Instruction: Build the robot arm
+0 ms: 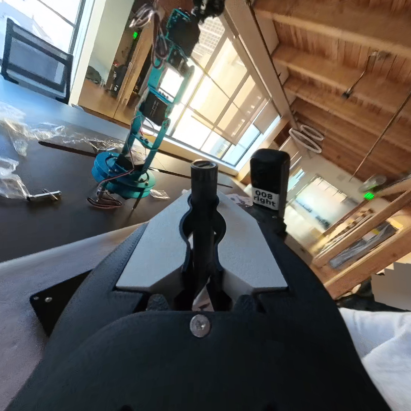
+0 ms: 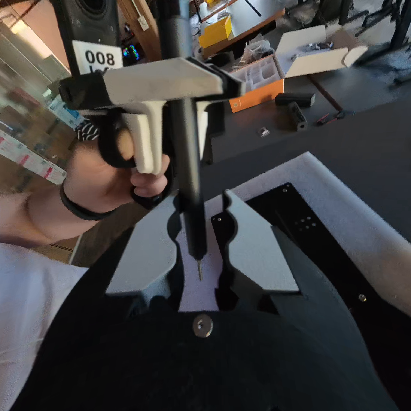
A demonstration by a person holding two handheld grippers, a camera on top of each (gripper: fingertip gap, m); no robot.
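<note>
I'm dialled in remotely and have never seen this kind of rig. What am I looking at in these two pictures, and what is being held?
There is no robot arm here. A person holds a two-finger gripper in each hand, and each gripper carries a camera looking forward along its fingers.

The left wrist view shows the left gripper shut on a black screwdriver, seen from its butt end. Beyond it on the dark table stand a small teal robot arm, clear plastic bags and a small metal tool.

The right wrist view shows the right gripper, open and holding nothing. In front of it you see the other gripper from the side, in the person's hand, with the screwdriver's metal tip pointing down between the right gripper's fingers over a white mat. A black plate lies on the mat; an orange box sits farther back.
</note>
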